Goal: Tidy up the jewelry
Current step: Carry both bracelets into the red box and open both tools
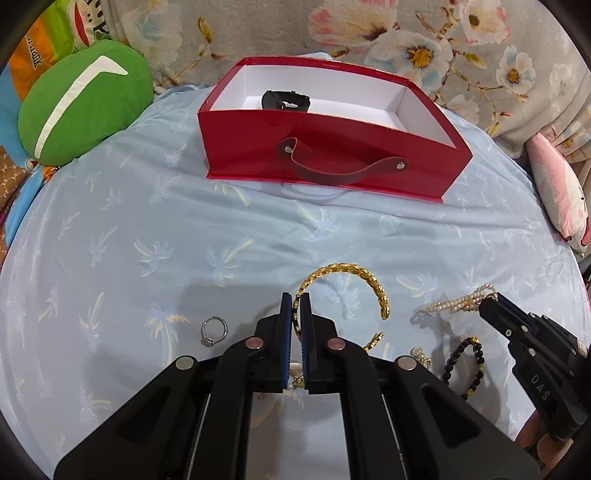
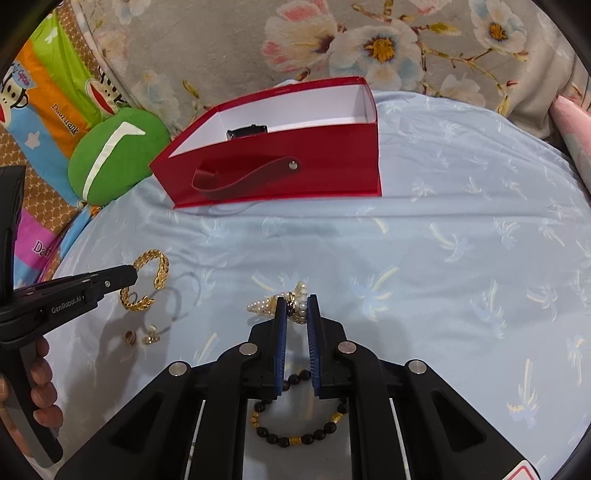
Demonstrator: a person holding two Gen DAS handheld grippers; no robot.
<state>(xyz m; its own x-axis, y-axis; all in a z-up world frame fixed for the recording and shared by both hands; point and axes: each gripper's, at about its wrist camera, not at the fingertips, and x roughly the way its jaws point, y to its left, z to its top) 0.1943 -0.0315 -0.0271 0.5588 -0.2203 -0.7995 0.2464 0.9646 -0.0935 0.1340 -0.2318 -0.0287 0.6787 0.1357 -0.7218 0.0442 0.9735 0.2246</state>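
Red box (image 1: 369,158) with white interior and dark red strap (image 1: 332,171); pale blue cloth (image 1: 184,229) printed with palm trees; gold bracelet (image 1: 354,280); cream pearl bracelet (image 2: 266,304); black-and-gold bead bracelet (image 2: 295,435); green cushion (image 1: 85,103), white stripe; grey floral fabric (image 1: 295,29) far; ring (image 1: 213,331), apparently silver.

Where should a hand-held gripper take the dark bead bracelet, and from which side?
The dark bead bracelet lies flat as an open loop on the blue sheet. Probably best: come from above, one finger inside the loop and one outside, and pinch across the strand on its free near arc. The far arc sits under the right hand-held gripper, which is shut on the pearl bracelet.
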